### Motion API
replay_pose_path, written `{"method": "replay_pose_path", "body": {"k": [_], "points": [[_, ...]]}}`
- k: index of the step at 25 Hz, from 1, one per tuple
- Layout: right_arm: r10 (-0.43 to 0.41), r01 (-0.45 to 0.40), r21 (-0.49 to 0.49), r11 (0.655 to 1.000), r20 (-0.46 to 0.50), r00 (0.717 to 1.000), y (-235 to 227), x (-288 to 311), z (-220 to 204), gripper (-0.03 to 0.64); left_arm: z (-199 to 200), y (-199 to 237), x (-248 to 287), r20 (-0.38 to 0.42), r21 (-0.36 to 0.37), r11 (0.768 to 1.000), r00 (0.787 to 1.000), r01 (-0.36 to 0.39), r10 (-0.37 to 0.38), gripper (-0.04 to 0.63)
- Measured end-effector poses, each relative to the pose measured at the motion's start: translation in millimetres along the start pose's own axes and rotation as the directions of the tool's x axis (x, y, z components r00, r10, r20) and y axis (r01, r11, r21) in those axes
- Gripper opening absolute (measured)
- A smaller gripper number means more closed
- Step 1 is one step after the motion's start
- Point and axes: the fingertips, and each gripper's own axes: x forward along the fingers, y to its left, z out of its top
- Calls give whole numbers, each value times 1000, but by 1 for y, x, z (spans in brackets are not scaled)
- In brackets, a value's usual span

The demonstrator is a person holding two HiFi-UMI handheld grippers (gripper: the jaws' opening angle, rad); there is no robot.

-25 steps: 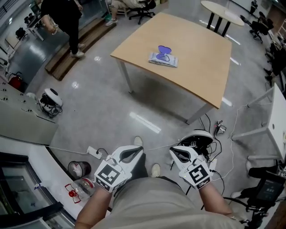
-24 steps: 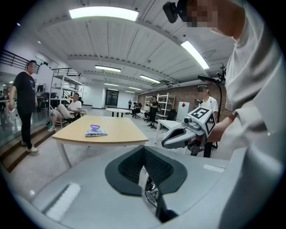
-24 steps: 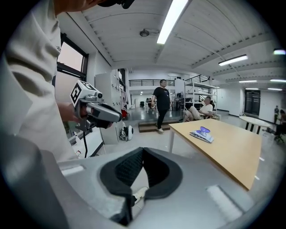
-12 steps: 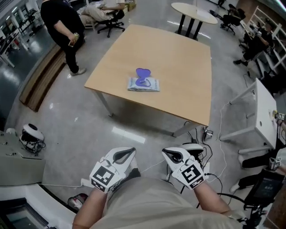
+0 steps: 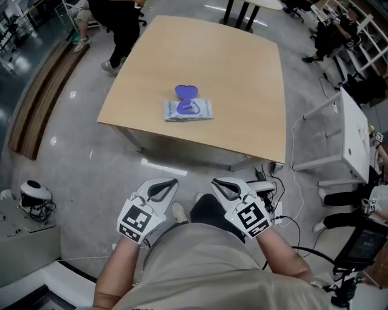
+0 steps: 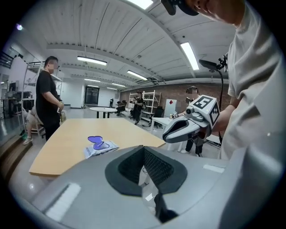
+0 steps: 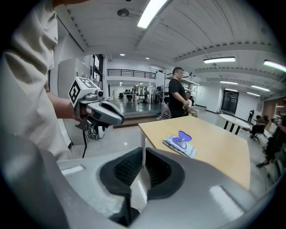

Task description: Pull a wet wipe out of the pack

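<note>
The wet wipe pack (image 5: 188,111) lies flat near the front edge of the wooden table (image 5: 242,79), its purple lid (image 5: 187,92) flipped open. It also shows in the left gripper view as the pack (image 6: 100,146) and in the right gripper view as the pack (image 7: 179,143). My left gripper (image 5: 174,180) and right gripper (image 5: 214,181) are held side by side close to my body, over the floor and well short of the table. Both are shut with nothing between the jaws. Each sees the other: the right gripper (image 6: 187,127), the left gripper (image 7: 100,112).
A person (image 5: 124,18) stands at the table's far left corner. A white desk (image 5: 354,139) stands to the right, with cables (image 5: 270,191) on the floor by the table leg. A wooden bench (image 5: 36,103) runs along the left, and a small device (image 5: 33,197) sits on the floor.
The view has advanced toward the table, so the pack sits nearer and more central. Both grippers stay shut and empty in front of my body.
</note>
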Motion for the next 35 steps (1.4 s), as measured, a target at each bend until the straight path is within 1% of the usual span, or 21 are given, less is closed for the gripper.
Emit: {"method": "replay_pose_path", "body": {"k": [4,6,9,14,17,21,25,29,35], "points": [[0,1,38,999,-31,1000,-37,41,-2,17,-10,35,26,-36,-24,1000,999,1,-2,6],[2,0,40,999,-41,999,-60,65,-2,17,-10,58,40,-58,-31,1000,998,-6,4,6],[26,-23,46,999,-65,998,-100,105,-1,17,-7,99,65,-95,-38,998,995,-45,42,6],[88,-75,100,992,-134,987,-171,171,-20,42,-16,168,126,-192,-51,992,976,-112,100,6],[95,-78,111,991,-153,984,-203,204,-24,69,-29,205,152,-236,-72,986,963,-152,131,6],[78,-58,122,991,-169,982,-218,240,-22,78,-53,238,158,-293,-74,980,944,-183,154,6],[126,-99,140,985,-199,972,-250,272,-36,79,-72,267,197,-361,-74,976,918,-205,166,6],[165,-135,142,981,-226,960,-263,294,-46,83,-91,287,219,-418,-71,974,893,-214,166,6],[189,-159,134,978,-251,949,-271,317,-49,87,-120,301,234,-505,-68,975,850,-214,151,6]]}}
